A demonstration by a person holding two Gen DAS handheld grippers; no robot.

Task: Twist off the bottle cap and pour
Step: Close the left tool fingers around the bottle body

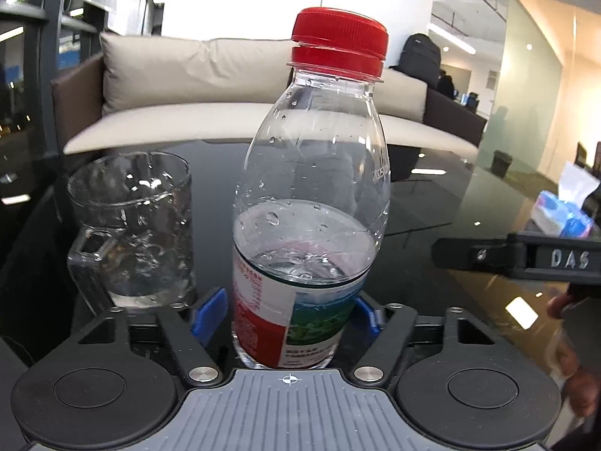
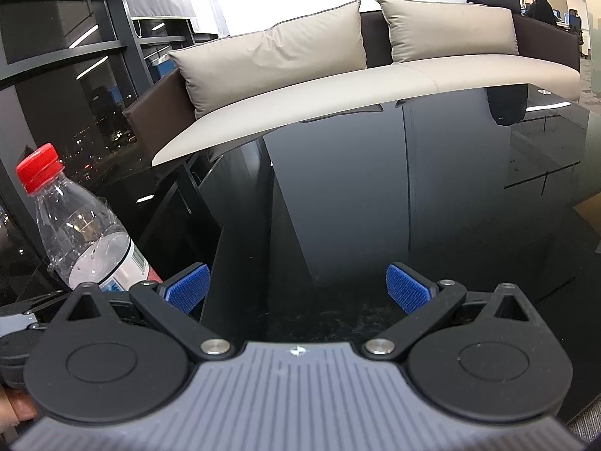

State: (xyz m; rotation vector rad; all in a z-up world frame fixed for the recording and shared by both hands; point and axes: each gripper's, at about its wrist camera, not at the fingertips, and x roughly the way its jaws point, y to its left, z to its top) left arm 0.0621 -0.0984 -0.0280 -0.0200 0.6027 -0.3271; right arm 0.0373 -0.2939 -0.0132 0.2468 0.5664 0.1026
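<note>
- Two grippers at work: left gripper (image 1: 289,314) pinches the bottle (image 1: 308,203) upright on the tabletop (image 1: 450,203), beside a glass (image 1: 131,225).
- Right gripper (image 2: 296,287) hangs spread, empty.
- Cap (image 1: 340,39) on; unscrewing and pouring remain.

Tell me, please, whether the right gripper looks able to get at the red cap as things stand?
Probably yes: the right gripper is open and holds nothing, and the cap stands bare atop the bottle, which the left gripper holds.
</note>
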